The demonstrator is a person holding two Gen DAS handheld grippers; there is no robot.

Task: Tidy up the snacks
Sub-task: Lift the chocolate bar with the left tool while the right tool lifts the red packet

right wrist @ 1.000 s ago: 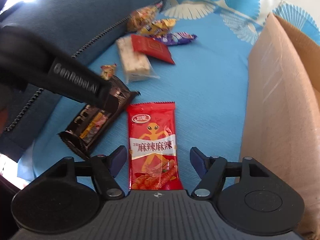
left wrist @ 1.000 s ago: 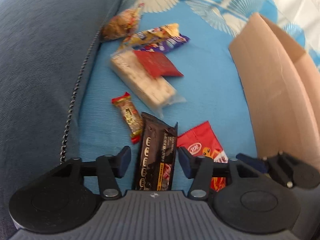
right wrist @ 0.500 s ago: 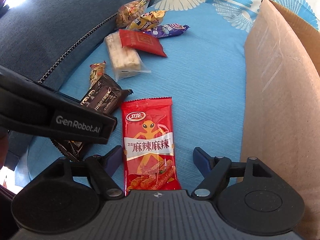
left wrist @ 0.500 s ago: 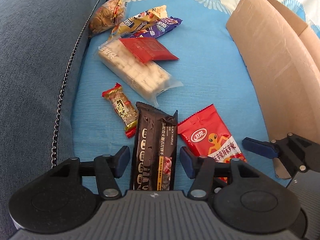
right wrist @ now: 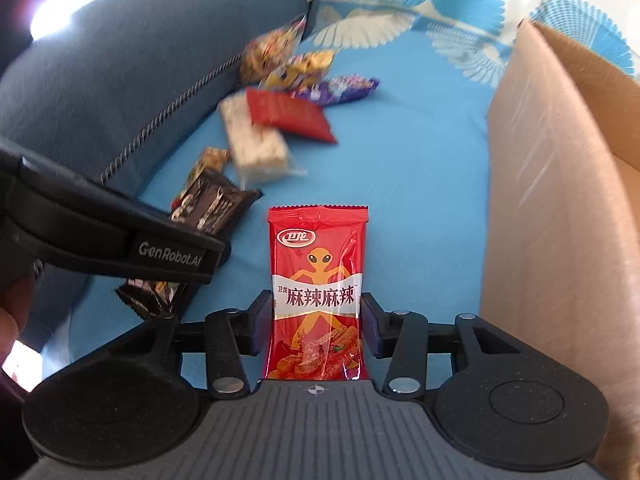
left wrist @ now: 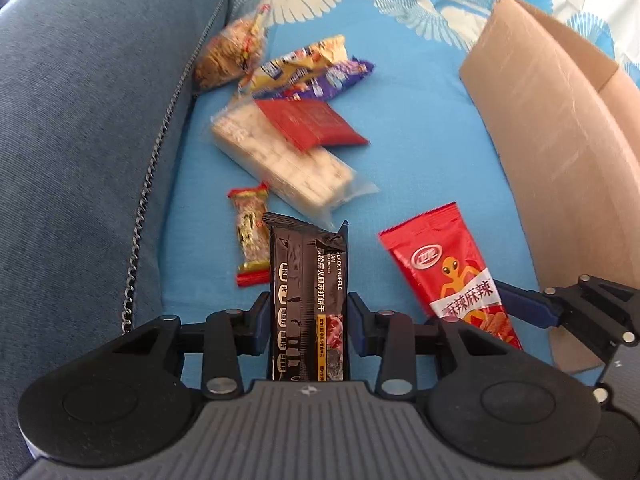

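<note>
My left gripper [left wrist: 308, 322] is shut on a black truffle cracker pack [left wrist: 308, 280], its fingers pressed on both sides. My right gripper [right wrist: 318, 320] is shut on a red spicy-strip packet [right wrist: 318, 264] with an orange alien on it; this packet also shows in the left wrist view [left wrist: 448, 272]. The black pack shows in the right wrist view [right wrist: 208, 208] under the left gripper's body. Both packs point forward over the blue sofa cover [left wrist: 420, 128].
A brown cardboard box [left wrist: 560, 152] stands at the right, close to the right gripper [right wrist: 560, 200]. Farther back lie a pale wafer pack [left wrist: 288, 160], a flat red sachet [left wrist: 312, 124], a small red-yellow candy bar [left wrist: 250, 236] and several wrapped snacks by the dark blue cushion [left wrist: 80, 120].
Both grippers have closed from open onto their packs, the left on the black pack and the right on the red packet. Both views have shifted slightly.
</note>
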